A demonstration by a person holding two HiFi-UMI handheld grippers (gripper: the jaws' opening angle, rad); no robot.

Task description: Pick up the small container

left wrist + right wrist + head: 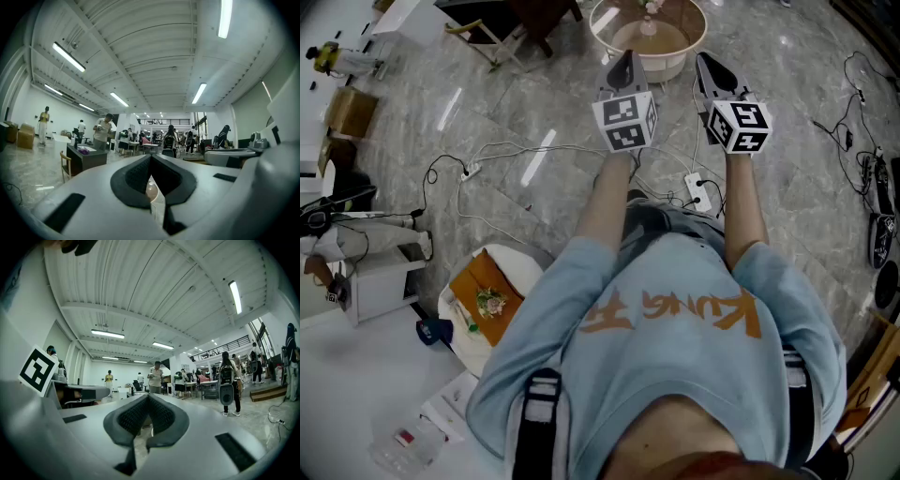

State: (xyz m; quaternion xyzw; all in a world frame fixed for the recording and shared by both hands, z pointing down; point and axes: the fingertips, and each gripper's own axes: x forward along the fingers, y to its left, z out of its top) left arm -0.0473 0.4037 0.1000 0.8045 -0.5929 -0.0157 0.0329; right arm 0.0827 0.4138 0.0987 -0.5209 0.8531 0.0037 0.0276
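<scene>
Honestly, nothing's started yet: my grey left tongs (pixel 625 61) and grey right tongs (pixel 709 64) are both pressed together, empty, small container not grabbed.

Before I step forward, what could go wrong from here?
1. White cables and a power strip lie just ahead of you, so you could trip on them.
2. The left gripper and right gripper are both shut and empty. They must open before any grasp.
3. The round table sits just beyond the gripper tips, so you might bump it.
</scene>
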